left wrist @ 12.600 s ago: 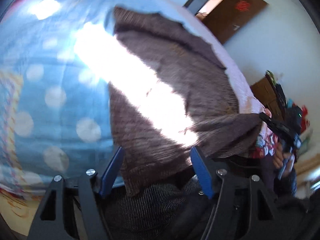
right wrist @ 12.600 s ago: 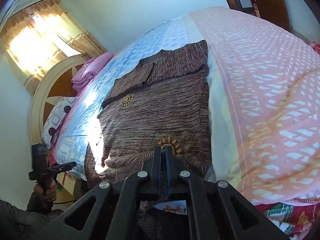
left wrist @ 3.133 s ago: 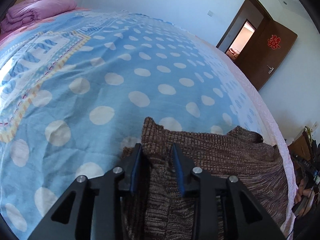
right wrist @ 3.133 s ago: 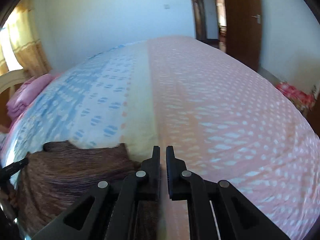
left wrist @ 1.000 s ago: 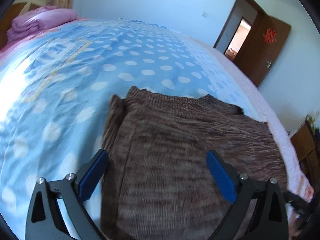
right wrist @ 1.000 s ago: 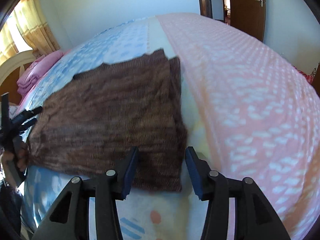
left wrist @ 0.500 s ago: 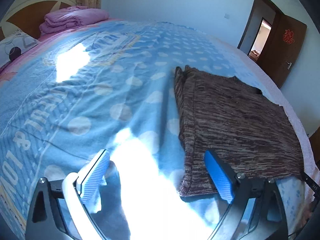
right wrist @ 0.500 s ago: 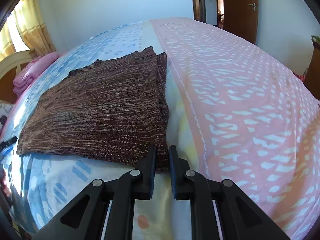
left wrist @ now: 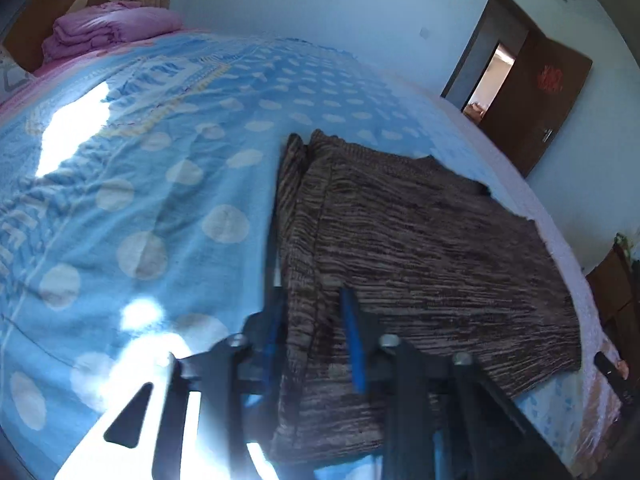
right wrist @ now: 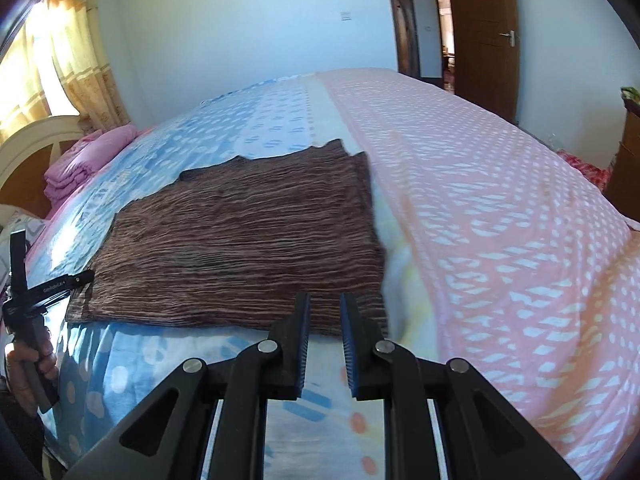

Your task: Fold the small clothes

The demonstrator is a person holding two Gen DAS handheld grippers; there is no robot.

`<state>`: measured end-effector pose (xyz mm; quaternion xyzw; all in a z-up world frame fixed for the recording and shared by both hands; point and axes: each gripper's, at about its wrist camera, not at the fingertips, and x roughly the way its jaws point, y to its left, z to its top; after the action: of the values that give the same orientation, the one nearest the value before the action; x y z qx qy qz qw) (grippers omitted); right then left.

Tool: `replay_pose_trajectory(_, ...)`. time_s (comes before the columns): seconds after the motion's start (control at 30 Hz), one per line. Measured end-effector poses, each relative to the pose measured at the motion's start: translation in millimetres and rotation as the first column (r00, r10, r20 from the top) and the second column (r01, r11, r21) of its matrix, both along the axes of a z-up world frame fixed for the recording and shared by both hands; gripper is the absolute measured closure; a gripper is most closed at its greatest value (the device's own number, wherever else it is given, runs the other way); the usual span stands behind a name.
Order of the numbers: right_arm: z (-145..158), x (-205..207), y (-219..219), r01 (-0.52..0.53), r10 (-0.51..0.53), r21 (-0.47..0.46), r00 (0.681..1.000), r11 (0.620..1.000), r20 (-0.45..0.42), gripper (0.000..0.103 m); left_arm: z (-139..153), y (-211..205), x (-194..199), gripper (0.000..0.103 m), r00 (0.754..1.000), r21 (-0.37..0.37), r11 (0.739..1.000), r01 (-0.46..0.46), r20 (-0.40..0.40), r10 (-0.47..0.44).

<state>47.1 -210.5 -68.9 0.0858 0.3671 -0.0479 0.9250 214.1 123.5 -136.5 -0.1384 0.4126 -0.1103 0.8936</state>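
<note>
— Where is the sweater (right wrist: 240, 244)?
— Folded flat on the bed (right wrist: 500, 208), on the blue side of the cover, its edge beside the pink half.
— The left gripper (left wrist: 312, 332)?
— Its jaws straddle the sweater's near corner, fabric between them. That view is blurred, so it seems a grip, though I cannot tell.
— The right gripper (right wrist: 325, 336)?
— Just short of the sweater's near edge, jaws slightly parted, holding nothing.

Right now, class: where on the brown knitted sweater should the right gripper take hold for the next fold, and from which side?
Probably the near right corner of the brown knitted sweater. It lies flat on the bedspread, layered edges stacked there, right in front of the right gripper. Come in low from the near edge, one finger beneath the layers.
</note>
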Motion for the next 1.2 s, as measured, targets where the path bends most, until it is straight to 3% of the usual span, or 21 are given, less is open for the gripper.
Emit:
replay_pose_trajectory(0.1,0.3,9.2,14.0,-0.044,0.044,0.012,0.999,0.999,0.004,0.087,13.7,2.5,-14.1,0.090,0.997,-0.016,1.000,0.018,0.080,-0.017)
replay_pose_trajectory(0.2,-0.8,18.1,23.5,-0.072,0.072,0.028,0.997,0.997,0.002,0.087,17.2,13.5,-22.8,0.090,0.993,-0.091,0.995,0.029,0.113,-0.018)
replay_pose_trajectory(0.27,-3.5,23.6,31.0,-0.098,0.098,0.031,0.995,0.995,-0.008,0.087,3.3,14.2,-16.9,0.088,0.999,-0.060,0.998,0.008,0.046,-0.005)
replay_pose_trajectory(0.3,-4.5,27.7,36.1,-0.112,0.112,0.030,0.994,0.993,-0.013,0.087,-6.9,13.7,-13.2,0.079,1.000,-0.020,1.000,-0.012,0.001,0.012)
replay_pose_trajectory(0.4,-5.4,39.3,47.2,-0.144,0.145,0.032,0.989,0.989,-0.028,0.087,-7.8,28.1,-14.4,0.070,0.999,-0.103,0.993,-0.053,-0.014,0.052)
replay_pose_trajectory(0.53,-2.1,53.8,66.5,-0.197,0.197,0.022,0.980,0.980,-0.019,0.087,-7.8,41.9,-23.1,0.065,0.997,-0.127,0.988,-0.082,-0.013,0.081)
replay_pose_trajectory(0.67,-17.4,67.5,91.7,-0.262,0.265,0.069,0.963,0.963,-0.042,0.087,-5.7,33.0,-28.9,0.055,0.998,-0.065,0.996,-0.061,0.012,0.061)
replay_pose_trajectory(0.77,-42.1,72.6,114.0,-0.334,0.345,0.106,0.932,0.936,-0.112,0.087,-4.2,26.1,-28.7,0.039,0.999,-0.043,0.999,-0.033,0.018,0.034)
replay_pose_trajectory(0.87,-40.8,59.4,127.6,-0.360,0.358,0.005,0.926,0.933,-0.116,0.086,1.5,24.6,-34.6,0.030,1.000,-0.030,0.999,-0.030,0.009,0.030)
replay_pose_trajectory(0.93,-34.6,52.8,124.9,-0.360,0.358,0.014,0.924,0.933,-0.133,0.086,6.3,23.4,-43.2,0.024,1.000,-0.034,0.999,-0.023,0.017,0.023)
replay_pose_trajectory(1.03,-17.7,34.9,108.8,-0.315,0.318,0.054,0.946,0.947,-0.062,0.086,10.8,18.7,-55.5,0.019,1.000,-0.022,1.000,-0.017,0.025,0.017)
replay_pose_trajectory(1.2,-0.3,9.2,98.1,-0.275,0.275,0.045,0.961,0.960,0.015,0.086,0.2,17.7,-55.7,0.013,0.999,-0.097,0.995,-0.020,-0.029,0.017)
